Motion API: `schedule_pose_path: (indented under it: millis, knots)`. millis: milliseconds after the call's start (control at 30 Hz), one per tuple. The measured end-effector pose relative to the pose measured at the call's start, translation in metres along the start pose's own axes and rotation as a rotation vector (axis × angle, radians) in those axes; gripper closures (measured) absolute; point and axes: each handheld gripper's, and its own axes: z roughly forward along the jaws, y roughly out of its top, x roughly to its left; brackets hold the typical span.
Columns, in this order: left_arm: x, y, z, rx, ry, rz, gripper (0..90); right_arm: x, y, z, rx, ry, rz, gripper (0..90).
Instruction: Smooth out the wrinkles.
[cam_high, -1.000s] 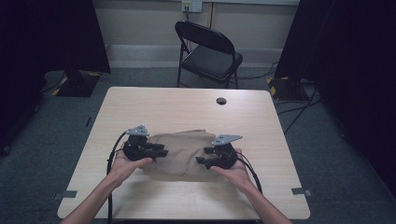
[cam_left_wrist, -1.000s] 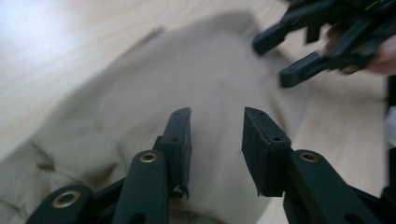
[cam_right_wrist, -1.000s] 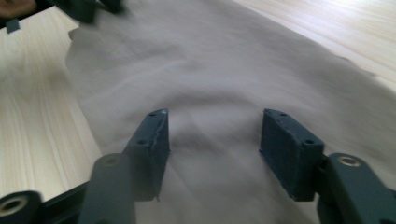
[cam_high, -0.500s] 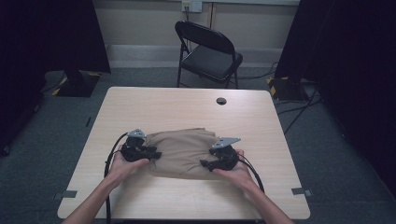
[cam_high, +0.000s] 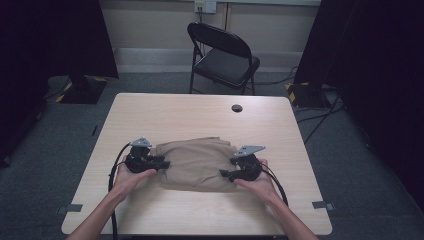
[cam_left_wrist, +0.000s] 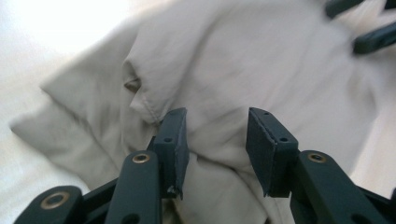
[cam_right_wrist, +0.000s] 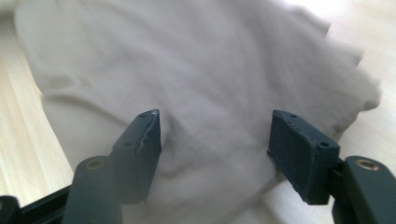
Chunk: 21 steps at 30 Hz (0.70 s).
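Lying folded mid-frame on bench (cam_high: 200, 117): tan cloth (cam_high: 197, 162); left tongs (cam_left_wrist: 217, 140) gaping, unclamped, over its fold, right tongs (cam_right_wrist: 215, 149) just opening, gripping nothing.

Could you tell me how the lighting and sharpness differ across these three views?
High view: dim, dark surroundings, tan cloth evenly lit and fairly sharp. Left gripper view: table washed out to near white, cloth pale. Right gripper view: cloth soft and blurred, jaws sharper.
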Motion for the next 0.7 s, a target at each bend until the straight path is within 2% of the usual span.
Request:
schedule_pose_path:
  millis: [67,133,167,200,233,300,400,433,500,567,633,667,700]
  knots:
    - [-0.004,0.008,-0.003,-0.041,0.004,0.028,59.1,0.0,0.007,-0.004,-0.037,-0.009,-0.005,35.5]
    - [-0.004,0.014,0.001,-0.034,0.019,0.031,58.9,-0.005,0.014,-0.002,-0.077,-0.02,0.021,38.5]
    - [-0.003,0.017,0.004,-0.034,0.042,0.042,57.8,-0.008,0.016,0.0,-0.083,-0.024,0.035,38.7]
    - [-0.001,0.019,0.007,-0.048,0.069,0.04,57.7,-0.011,0.017,0.003,-0.078,-0.033,0.042,39.6]
    - [0.003,0.02,0.01,-0.065,0.083,0.019,57.7,-0.014,0.018,0.006,-0.073,-0.04,0.046,41.5]
    - [0.013,0.019,0.017,-0.028,0.092,-0.01,58.2,-0.02,0.018,0.011,-0.062,-0.061,0.059,43.9]
    - [0.026,0.013,0.021,-0.01,0.108,-0.005,60.8,-0.029,0.015,0.017,-0.048,-0.087,0.073,48.5]
    - [0.029,0.011,0.021,-0.018,0.101,-0.027,60.7,-0.032,0.013,0.018,-0.048,-0.083,0.083,48.4]
    - [0.031,0.01,0.016,-0.017,0.112,-0.036,59.0,-0.036,0.011,0.016,-0.051,-0.08,0.098,46.3]
    - [0.032,0.01,0.008,-0.041,0.118,-0.054,54.6,-0.038,0.012,0.01,-0.059,-0.085,0.119,43.3]
    - [0.03,0.01,-0.007,-0.044,0.138,-0.056,51.9,-0.04,0.012,0.001,-0.075,-0.098,0.118,42.7]
    - [0.03,0.01,-0.007,-0.044,0.138,-0.056,50.8,-0.04,0.012,0.001,-0.075,-0.098,0.118,42.7]
    - [0.029,0.009,-0.01,-0.039,0.148,-0.054,50.8,-0.041,0.01,-0.008,-0.072,-0.101,0.121,42.6]
